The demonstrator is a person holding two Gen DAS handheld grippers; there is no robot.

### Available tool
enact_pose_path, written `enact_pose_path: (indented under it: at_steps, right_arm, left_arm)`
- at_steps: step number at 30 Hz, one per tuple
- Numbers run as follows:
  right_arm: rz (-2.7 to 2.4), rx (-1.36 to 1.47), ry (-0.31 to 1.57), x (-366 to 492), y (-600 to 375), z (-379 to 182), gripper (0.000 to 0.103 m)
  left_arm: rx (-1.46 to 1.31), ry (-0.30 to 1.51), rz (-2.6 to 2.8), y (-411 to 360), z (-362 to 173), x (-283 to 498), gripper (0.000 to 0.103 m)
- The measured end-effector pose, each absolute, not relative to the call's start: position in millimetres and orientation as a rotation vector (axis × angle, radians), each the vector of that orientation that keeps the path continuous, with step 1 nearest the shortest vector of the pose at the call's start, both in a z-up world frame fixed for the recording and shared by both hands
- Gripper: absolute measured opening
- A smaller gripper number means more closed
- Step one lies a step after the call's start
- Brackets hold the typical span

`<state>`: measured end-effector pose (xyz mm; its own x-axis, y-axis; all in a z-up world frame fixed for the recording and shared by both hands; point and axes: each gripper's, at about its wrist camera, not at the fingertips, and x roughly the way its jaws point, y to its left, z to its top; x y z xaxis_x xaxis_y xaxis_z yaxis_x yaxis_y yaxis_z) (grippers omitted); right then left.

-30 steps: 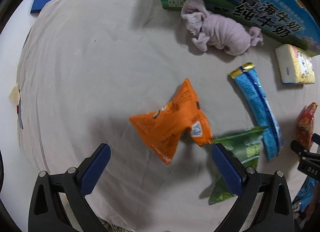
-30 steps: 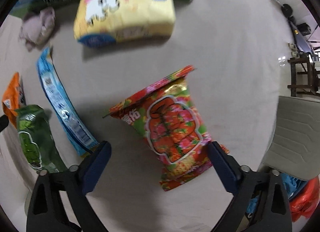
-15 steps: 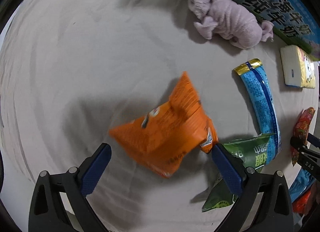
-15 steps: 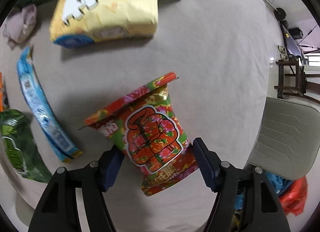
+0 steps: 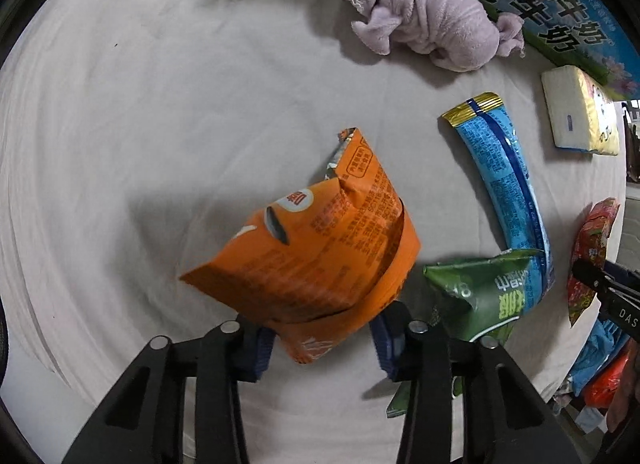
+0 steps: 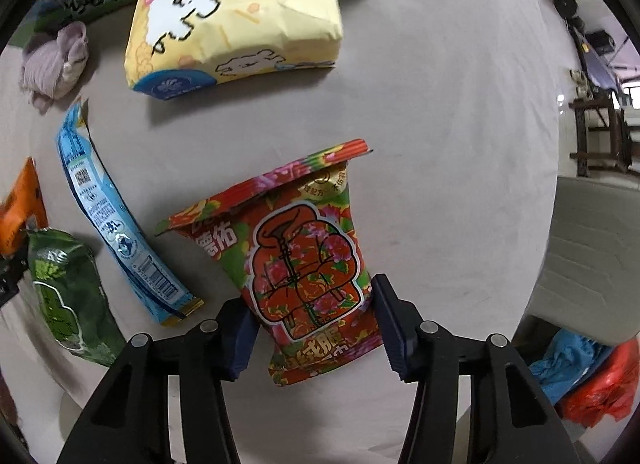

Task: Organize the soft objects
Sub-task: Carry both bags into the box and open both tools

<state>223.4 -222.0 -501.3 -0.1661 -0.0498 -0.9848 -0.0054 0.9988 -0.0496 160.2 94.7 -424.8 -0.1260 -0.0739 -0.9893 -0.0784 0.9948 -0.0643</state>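
Note:
My left gripper (image 5: 322,338) is shut on the orange snack bag (image 5: 320,260) and holds it tilted above the cloth. My right gripper (image 6: 314,330) is shut on the red floral snack bag (image 6: 304,260), which also shows at the right edge of the left wrist view (image 5: 592,256). A green bag (image 5: 480,296) and a long blue packet (image 5: 508,179) lie between the two grippers. They also show in the right wrist view, the green bag (image 6: 68,296) at the left and the blue packet (image 6: 108,223) beside it.
A purple plush toy (image 5: 424,15) lies at the back by a green and blue milk carton box (image 5: 560,11). A yellow tissue pack (image 6: 236,19) lies behind the red bag. A grey chair (image 6: 592,256) stands right of the cloth-covered table (image 5: 160,83).
Both grippers have closed, the left on the orange bag and the right on the red floral bag. The orange bag has come up off the cloth.

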Motion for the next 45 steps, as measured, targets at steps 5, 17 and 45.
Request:
enact_pose_path:
  at_steps: [5,17,45]
  right_arm:
    - [-0.022,0.044,1.75,212,-226,-491,0.052]
    - [0.029,0.112,1.683,198,-210,-437,0.05]
    - [0.02,0.182,1.385,347,-194,-263,0.049]
  left_arm:
    - [-0.124,1.664,0.0,99,-419,152,0.03]
    - [-0.221,1.578,0.018,127,-389,125,0.027]
    - [-0.269,1.368,-0.182,29,-243,329,0.027]
